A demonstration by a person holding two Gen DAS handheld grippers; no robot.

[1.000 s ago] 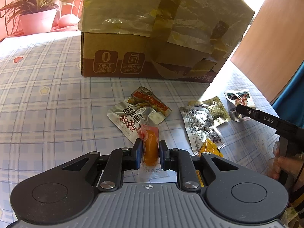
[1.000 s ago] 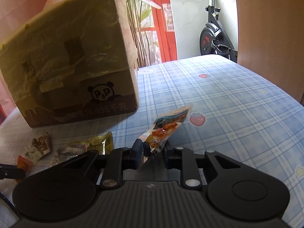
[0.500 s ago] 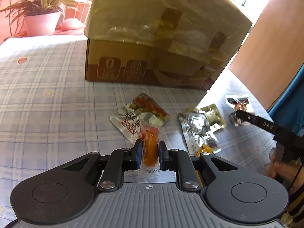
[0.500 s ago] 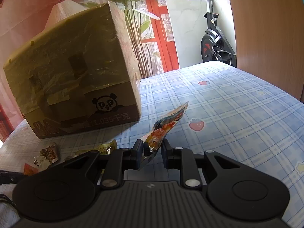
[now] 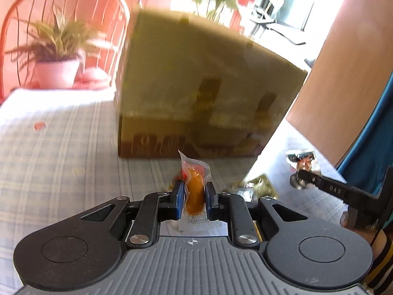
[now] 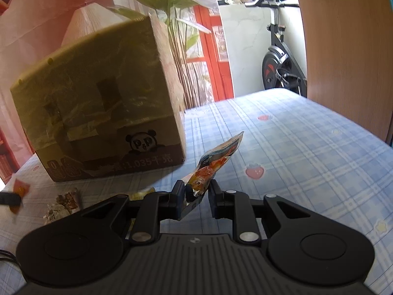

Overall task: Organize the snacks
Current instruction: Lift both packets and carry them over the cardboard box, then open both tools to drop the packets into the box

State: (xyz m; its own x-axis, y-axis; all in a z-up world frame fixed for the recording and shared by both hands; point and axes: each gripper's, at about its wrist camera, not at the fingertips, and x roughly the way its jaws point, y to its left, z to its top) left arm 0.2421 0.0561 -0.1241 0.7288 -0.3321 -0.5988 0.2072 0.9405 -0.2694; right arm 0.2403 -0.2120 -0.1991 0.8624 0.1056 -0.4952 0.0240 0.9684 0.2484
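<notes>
My left gripper is shut on a clear packet with an orange sausage-like snack and holds it up above the table. My right gripper is shut on a flat orange and blue snack packet that sticks up to the right. A large taped cardboard box stands on the checked tablecloth ahead; it also shows in the right wrist view. The right gripper with its packet also shows at the right of the left wrist view.
Loose snack packets lie on the tablecloth near the box. A potted plant and a red chair stand behind the table on the left. A wooden panel and an exercise bike are at the right.
Both grippers have risen with their packets. The left wrist view has tilted up and blurred; the packets on the table have dropped mostly out of its sight.
</notes>
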